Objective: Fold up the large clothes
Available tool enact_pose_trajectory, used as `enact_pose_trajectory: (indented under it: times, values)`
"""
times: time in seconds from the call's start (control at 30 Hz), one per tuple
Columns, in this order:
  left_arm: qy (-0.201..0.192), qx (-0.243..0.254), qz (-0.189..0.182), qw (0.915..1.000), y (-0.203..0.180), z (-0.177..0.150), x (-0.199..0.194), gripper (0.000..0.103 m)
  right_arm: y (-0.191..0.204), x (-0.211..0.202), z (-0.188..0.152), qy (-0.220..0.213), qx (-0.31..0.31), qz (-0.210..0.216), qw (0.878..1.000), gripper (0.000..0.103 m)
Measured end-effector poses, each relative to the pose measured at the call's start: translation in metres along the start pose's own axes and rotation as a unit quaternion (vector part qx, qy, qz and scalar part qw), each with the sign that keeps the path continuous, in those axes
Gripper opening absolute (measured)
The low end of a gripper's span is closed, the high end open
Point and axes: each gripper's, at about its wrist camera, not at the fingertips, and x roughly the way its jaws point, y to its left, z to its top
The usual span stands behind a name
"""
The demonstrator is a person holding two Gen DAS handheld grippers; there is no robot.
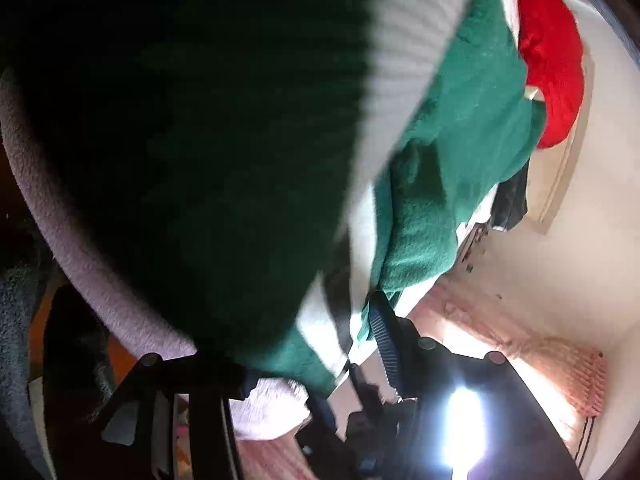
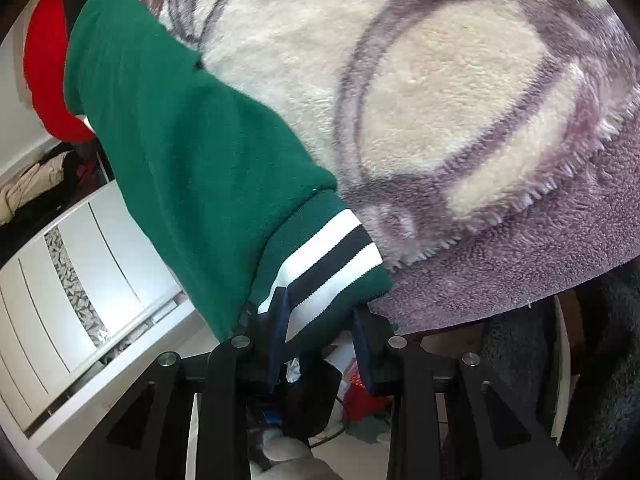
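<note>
A fluffy white and purple blanket (image 2: 460, 112) lies under a green fleece garment (image 2: 180, 152), whose ribbed cuff (image 2: 332, 264) carries white and black stripes. The right claw (image 2: 324, 328) stands partly open with that cuff between its fingers. Whether the left claw (image 1: 280, 364) grips anything cannot be told; cloth covers it.
</note>
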Motion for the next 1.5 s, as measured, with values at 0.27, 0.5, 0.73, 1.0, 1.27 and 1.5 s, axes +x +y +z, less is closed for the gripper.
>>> enact_pose_trajectory:
  times: [0.27,0.5,0.73,1.0,1.27,1.5]
  values:
    - [-0.025,0.116,-0.130,0.9844,-0.060,-0.019,-0.040,0.006,-0.024,-0.020,0.017,-0.030,0.010,0.082,0.996,0.007]
    - [0.004,0.164,-0.221,0.9614,-0.047,0.016,-0.033,0.006,0.012,-0.023,-0.004,-0.031,-0.034,0.084,0.995,0.004]
    - [0.026,0.074,-0.046,0.9959,0.060,0.012,-0.074,0.008,-0.031,-0.016,0.004,-0.028,-0.040,-0.086,0.995,0.003]
    - [-0.004,0.099,-0.009,0.9951,0.034,0.029,-0.156,0.074,-0.049,-0.032,0.005,-0.001,0.019,0.063,0.998,0.071]
    - [-0.105,0.135,0.062,0.9834,-0.031,0.065,-0.153,0.008,-0.065,-0.022,0.012,-0.066,0.102,0.069,0.990,0.005]
    - [-0.109,0.094,0.088,0.9856,0.015,0.062,-0.129,0.006,-0.069,-0.016,-0.003,-0.058,0.076,-0.038,0.995,0.002]
